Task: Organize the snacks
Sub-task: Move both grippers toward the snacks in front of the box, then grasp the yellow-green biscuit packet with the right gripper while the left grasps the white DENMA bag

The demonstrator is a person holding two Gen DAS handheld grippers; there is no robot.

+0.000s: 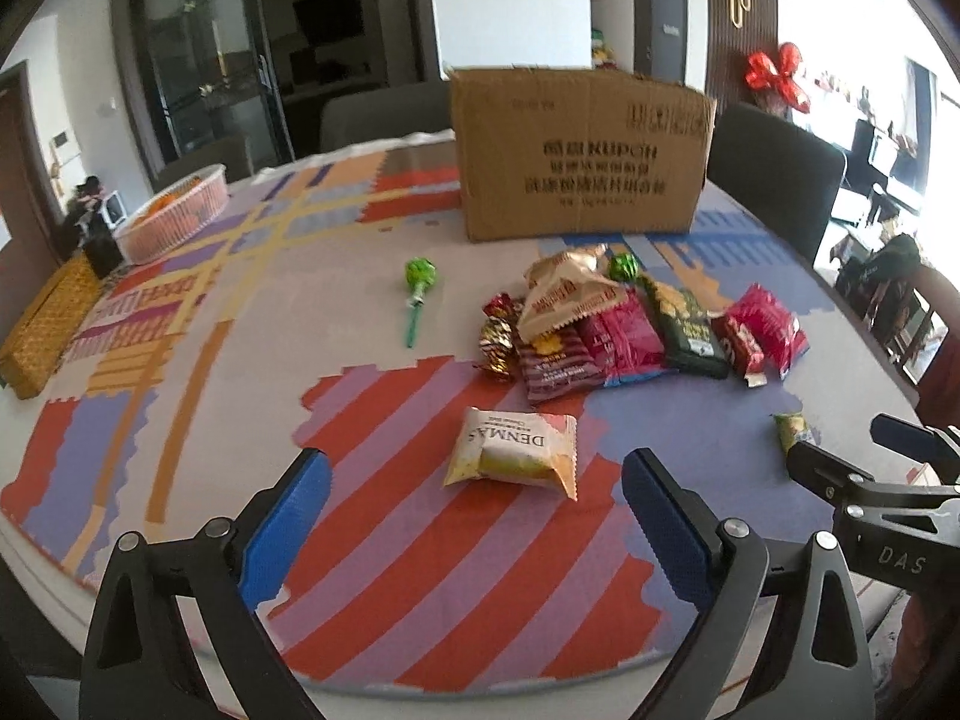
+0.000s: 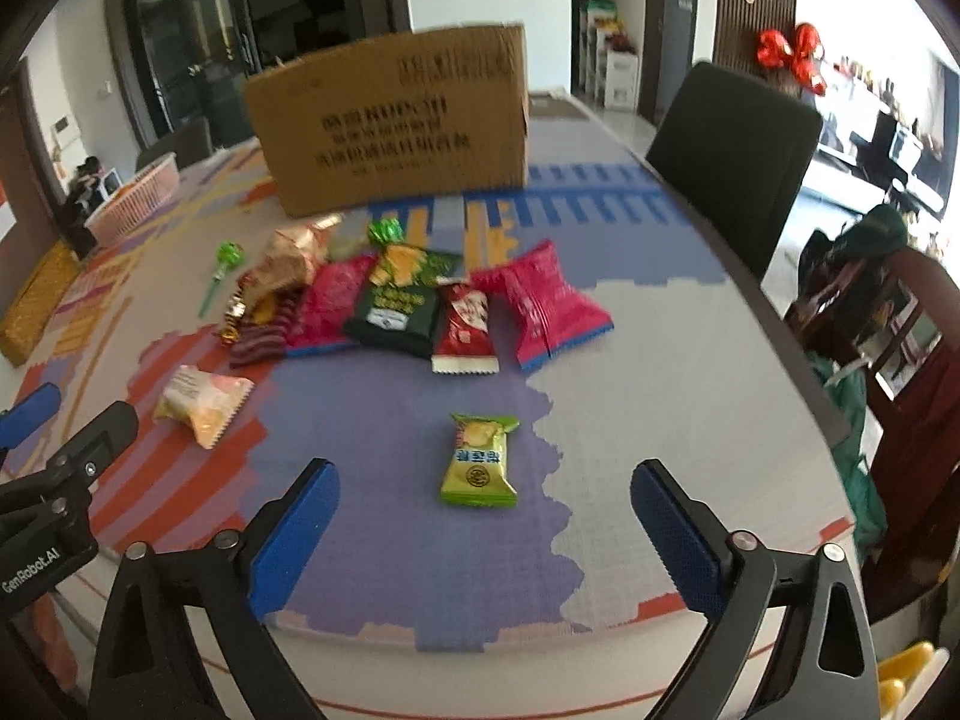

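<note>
1. Left wrist view, far left: sitting idle at the table's edge, a woven yellow box (image 1: 45, 330) and a pink basket (image 1: 174, 210), well apart from the snacks and seemingly out of play.
2. Moving right: lying alone on the patterned tablecloth (image 1: 180, 360), a green lollipop (image 1: 418, 288), strayed from the heap, so probably waiting for its own pickup.
3. Hovering low with blue pads spread wide and nothing between them, the left gripper (image 1: 474, 492), lining up on the cream snack packet (image 1: 513, 450) lying flat just ahead, likely the next grab.
4. Piling up mid-table, overlapping one another, the snack heap (image 1: 630, 324), still unsorted.
5. Standing behind the heap with its top open, the cardboard box (image 1: 582, 156), probably the drop-off, being close enough for short carries.
6. Switching to the right wrist view: lying by itself nearer than the heap, the green snack packet (image 2: 480, 462), centred ahead of the tongs, presumably singled out for an easy pinch.
7. Pointing down at it, the right gripper (image 2: 483, 516), released wide, gripping nothing, pads not touching the wrapper.
8. Far right: tucked against the table, a dark chair (image 2: 732, 150), staying clear of the action.
</note>
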